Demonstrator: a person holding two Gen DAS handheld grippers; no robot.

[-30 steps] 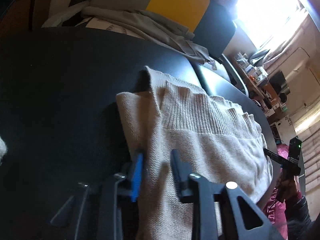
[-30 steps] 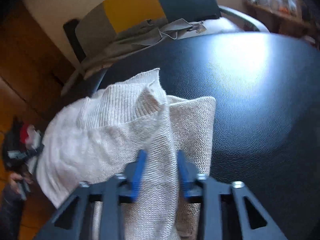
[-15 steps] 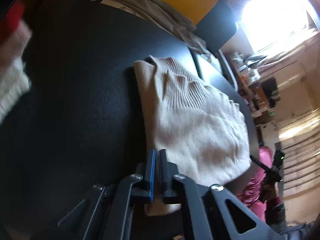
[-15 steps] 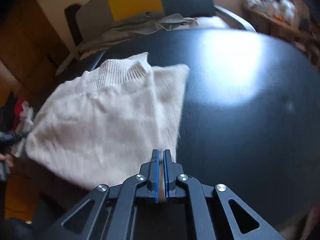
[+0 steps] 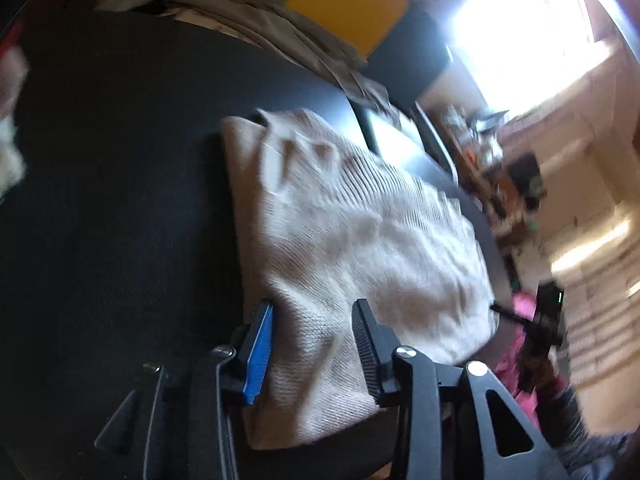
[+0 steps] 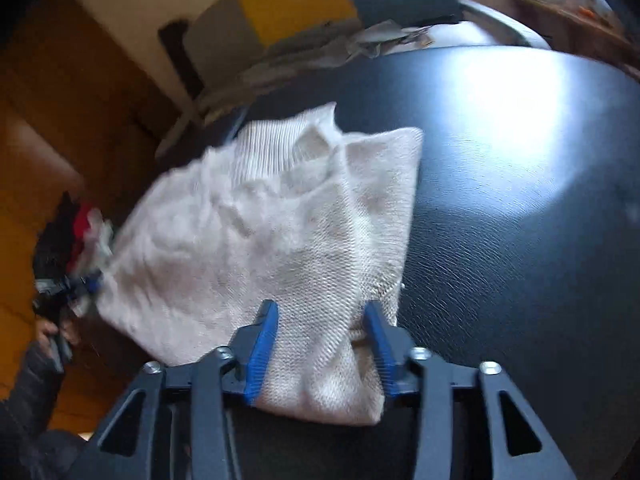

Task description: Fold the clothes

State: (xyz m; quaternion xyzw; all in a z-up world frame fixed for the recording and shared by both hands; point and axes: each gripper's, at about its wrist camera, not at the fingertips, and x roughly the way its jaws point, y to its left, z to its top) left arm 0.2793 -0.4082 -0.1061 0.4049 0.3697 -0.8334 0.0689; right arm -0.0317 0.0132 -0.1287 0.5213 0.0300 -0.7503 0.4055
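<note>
Looks mostly done tbh: sweater (image 5: pixel 344 240) lying folded on the black table (image 5: pixel 112 200), left gripper (image 5: pixel 314 350) and right gripper (image 6: pixel 324 354) both spread wide, gripping nothing, maybe one more fold left.

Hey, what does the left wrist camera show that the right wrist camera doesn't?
Only the left wrist view shows the bright window and a cluttered shelf. Only the right wrist view shows the wooden floor and glare on the table. Both show the beige sweater on the black table, with an open tool over its near edge.
</note>
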